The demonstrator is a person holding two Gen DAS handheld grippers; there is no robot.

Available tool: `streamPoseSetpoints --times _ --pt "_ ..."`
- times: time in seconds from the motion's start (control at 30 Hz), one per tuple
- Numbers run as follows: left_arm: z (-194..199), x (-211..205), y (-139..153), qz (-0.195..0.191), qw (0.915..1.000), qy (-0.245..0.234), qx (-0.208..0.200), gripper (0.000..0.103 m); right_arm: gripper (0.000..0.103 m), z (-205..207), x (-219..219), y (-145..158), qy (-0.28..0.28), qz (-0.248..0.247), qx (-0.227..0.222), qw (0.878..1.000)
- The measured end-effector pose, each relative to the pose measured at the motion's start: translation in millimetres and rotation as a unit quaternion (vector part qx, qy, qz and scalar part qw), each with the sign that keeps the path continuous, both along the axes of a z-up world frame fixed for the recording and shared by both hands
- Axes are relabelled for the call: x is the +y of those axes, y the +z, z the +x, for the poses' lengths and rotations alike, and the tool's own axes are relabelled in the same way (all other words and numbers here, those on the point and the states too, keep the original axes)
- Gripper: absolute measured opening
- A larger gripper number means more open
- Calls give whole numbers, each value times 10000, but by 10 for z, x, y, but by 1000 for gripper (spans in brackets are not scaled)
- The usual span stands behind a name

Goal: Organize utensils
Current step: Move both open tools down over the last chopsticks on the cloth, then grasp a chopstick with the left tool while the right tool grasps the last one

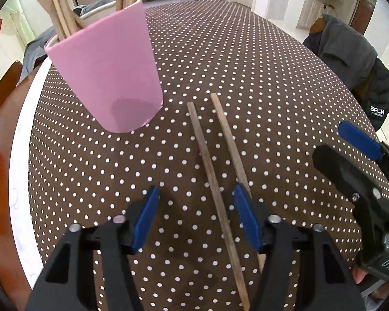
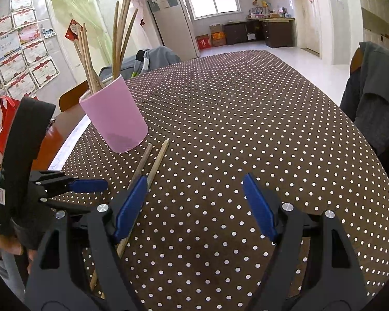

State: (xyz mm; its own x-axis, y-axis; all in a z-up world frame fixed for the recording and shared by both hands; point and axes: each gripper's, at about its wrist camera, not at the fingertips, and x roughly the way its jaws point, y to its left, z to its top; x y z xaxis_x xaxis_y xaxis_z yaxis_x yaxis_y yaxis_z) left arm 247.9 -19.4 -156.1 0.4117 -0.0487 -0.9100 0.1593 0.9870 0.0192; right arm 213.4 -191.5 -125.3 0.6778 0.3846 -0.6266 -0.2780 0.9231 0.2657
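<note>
A pink cup (image 1: 109, 77) (image 2: 114, 119) stands on the dotted tablecloth with several wooden chopsticks (image 2: 119, 39) upright in it. Two loose chopsticks lie side by side right of it: a darker one (image 1: 207, 160) (image 2: 142, 160) and a lighter one (image 1: 228, 134) (image 2: 158, 159). My left gripper (image 1: 196, 194) points down over them, open. The darker stick runs between its fingers untouched, and the lighter one passes under the right finger. My right gripper (image 2: 194, 181) hovers open over bare cloth to the right, nothing between its fingers.
The brown dotted table (image 1: 246, 64) ends in a white rim (image 1: 20, 155) at the left. A chair draped with a grey jacket (image 1: 350, 59) (image 2: 370, 90) stands at the right edge. Another clothed chair (image 2: 155, 57) is behind the cup, and a red bag (image 2: 5, 127) hangs far left.
</note>
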Motion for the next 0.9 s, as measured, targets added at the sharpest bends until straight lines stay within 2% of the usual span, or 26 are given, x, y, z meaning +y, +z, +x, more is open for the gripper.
streamPoseSetpoints --times 0.03,0.07,0.13,0.2,0.43,0.53,0.67,0.9 --pt "45 -16 6 -17 10000 -22 11 42 76 0 -7 0 1 8 12 10000" --pt "65 -24 16 -17 10000 -34 22 38 76 3 -11 -2 4 12 34 10000" --pt "96 -37 29 -40 10000 -29 33 20 76 19 -18 2 16 26 75 10000" --pt "115 -39 29 -100 9999 -15 46 10 76 26 -25 -10 23 36 127 9999" --pt "27 -24 85 -323 9993 7 -168 6 76 60 5 -34 70 -42 332 9994" --pt "-79 -14 200 -445 9979 -7 -469 6 76 92 53 -30 109 -68 438 9990" --pt "-236 43 410 -399 9938 101 -1032 6 76 125 155 -4 194 -172 575 9980" --pt "-466 287 616 -664 9857 384 -1503 6 75 217 516 65 605 -551 897 9926"
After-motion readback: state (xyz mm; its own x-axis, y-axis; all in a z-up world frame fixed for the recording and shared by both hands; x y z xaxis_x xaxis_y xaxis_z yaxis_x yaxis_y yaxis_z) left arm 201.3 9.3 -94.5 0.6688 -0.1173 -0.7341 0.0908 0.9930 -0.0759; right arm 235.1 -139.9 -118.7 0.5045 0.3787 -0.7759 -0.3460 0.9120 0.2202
